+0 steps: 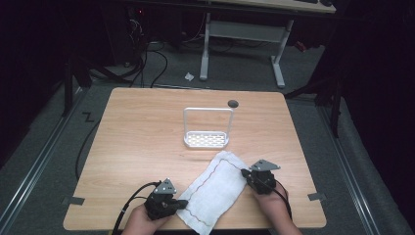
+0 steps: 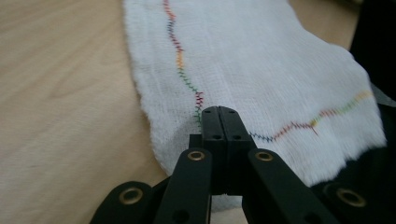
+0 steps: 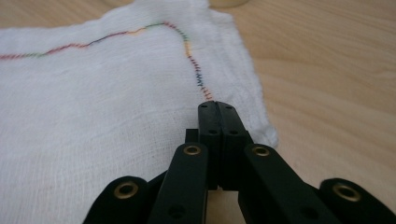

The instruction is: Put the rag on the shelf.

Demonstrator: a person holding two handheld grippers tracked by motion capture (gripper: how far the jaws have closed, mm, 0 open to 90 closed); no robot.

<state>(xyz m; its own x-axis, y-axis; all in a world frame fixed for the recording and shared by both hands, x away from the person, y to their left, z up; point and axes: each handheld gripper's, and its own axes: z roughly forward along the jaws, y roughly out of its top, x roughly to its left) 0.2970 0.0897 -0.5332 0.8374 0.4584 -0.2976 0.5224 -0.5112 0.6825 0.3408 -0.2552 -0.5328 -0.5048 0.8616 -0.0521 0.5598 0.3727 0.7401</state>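
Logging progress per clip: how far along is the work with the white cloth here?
Early. Done: the white cloth lies spread flat on the table. In hand: the left gripper and right gripper have their jaws together at opposite edges of it; whether they actually pinch fabric is unclear. Left: no fold or lift is visible yet, and the white rack stands untouched behind.

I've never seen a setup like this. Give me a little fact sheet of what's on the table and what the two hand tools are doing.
table: light wood
cloth: white, with a coloured zigzag seam, lying flat near the front edge
rack: small white tray with a tall wire handle, behind the cloth, apart from it
left gripper: jaws closed, over the cloth's left edge
right gripper: jaws closed, over the cloth's right edge
grip on cloth: not clear from these views
hands: one behind each gripper, at the table's front edge
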